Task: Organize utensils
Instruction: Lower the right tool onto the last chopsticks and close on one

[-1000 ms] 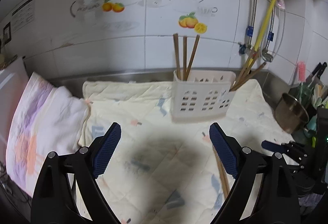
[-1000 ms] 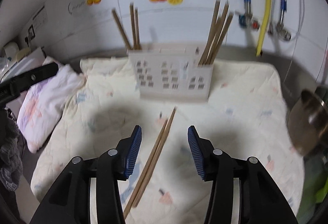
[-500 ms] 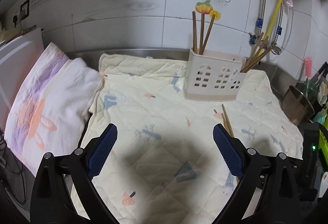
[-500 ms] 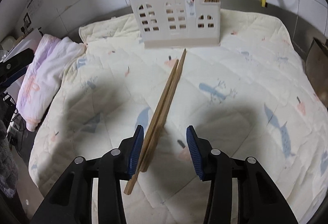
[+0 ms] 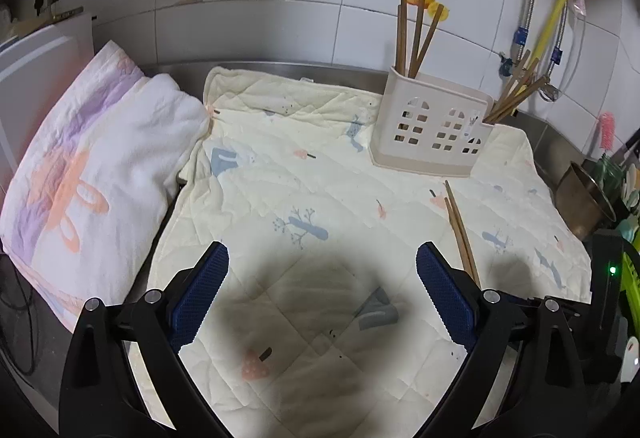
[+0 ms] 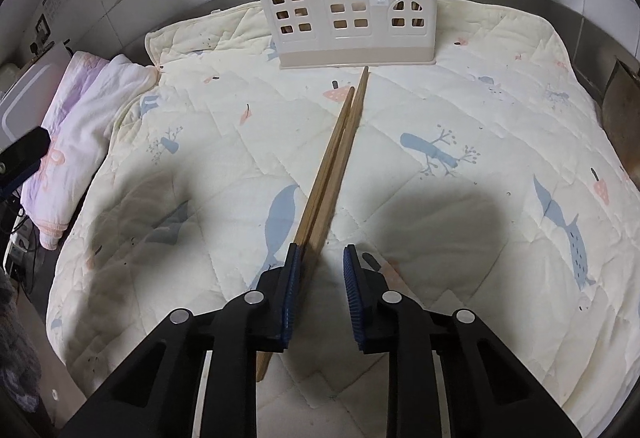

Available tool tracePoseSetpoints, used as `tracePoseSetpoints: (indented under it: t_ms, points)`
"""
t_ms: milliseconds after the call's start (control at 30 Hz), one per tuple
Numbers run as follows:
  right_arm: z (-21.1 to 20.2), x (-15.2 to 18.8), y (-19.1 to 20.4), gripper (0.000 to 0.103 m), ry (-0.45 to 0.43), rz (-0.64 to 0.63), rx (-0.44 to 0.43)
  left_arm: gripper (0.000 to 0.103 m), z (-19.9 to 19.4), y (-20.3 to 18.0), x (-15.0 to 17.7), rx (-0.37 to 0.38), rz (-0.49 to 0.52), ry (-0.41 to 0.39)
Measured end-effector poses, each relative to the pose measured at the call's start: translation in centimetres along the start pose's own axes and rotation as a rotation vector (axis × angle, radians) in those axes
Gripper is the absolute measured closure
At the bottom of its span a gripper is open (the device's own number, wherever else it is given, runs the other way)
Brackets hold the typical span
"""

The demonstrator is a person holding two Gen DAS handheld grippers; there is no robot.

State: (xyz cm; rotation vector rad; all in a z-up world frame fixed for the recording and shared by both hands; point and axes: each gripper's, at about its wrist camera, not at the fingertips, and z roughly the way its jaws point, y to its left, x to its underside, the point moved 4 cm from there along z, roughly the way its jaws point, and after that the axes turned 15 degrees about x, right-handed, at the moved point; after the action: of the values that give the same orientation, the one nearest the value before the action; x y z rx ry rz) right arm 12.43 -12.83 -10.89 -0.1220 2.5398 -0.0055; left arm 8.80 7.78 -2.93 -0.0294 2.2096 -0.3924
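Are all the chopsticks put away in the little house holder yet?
Not yet. Some chopsticks already stand in the holder, at both ends. One pair lies on the quilted cloth, and the right claw is open around it, not gripping. The left claw is open and empty.

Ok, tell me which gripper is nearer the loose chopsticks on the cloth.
Right. The right gripper straddles the loose chopsticks, jaws open around their near ends. The left gripper hangs open over bare cloth, off to their left.
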Motion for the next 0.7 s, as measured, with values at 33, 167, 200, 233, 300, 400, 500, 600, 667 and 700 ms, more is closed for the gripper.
tracePoseSetpoints:
  t_ms: [33,167,200,233,300,400,500,600,667,700]
  points:
    - [0.0,0.0,0.1,0.085,0.000,-0.001,0.000,0.009,0.1,0.0,0.1,0.000,-0.001,0.003]
    - [0.2,-0.2,0.4,0.086,0.006,-0.009,0.014,0.009,0.1,0.1,0.4,0.007,-0.003,0.004]
    - [0.3,-0.2,0.3,0.086,0.010,-0.007,0.018,0.009,0.0,0.2,0.4,0.004,-0.001,0.002]
    - [0.3,-0.3,0.2,0.086,0.013,-0.004,0.022,0.009,0.0,0.2,0.4,0.005,-0.002,0.002]
    - [0.5,-0.4,0.3,0.086,0.019,-0.008,0.033,0.009,0.0,0.3,0.4,0.007,-0.006,0.000]
    - [0.6,-0.5,0.4,0.085,0.018,-0.012,0.053,0.008,0.0,0.4,0.5,0.007,-0.011,0.001]
    - [0.8,-0.8,0.3,0.085,0.019,-0.013,0.064,0.007,0.0,0.4,0.6,0.009,-0.014,0.004]
    - [1.0,-1.0,0.0,0.085,0.034,-0.004,0.058,0.007,0.0,0.6,0.6,0.009,-0.017,0.004]
    - [1.1,-0.9,-0.2,0.085,0.041,0.002,0.048,0.007,0.0,0.6,0.7,0.010,-0.020,0.005]
    - [1.1,-0.9,-0.1,0.086,0.040,-0.003,0.051,0.007,0.1,0.6,0.7,0.012,-0.023,0.005]
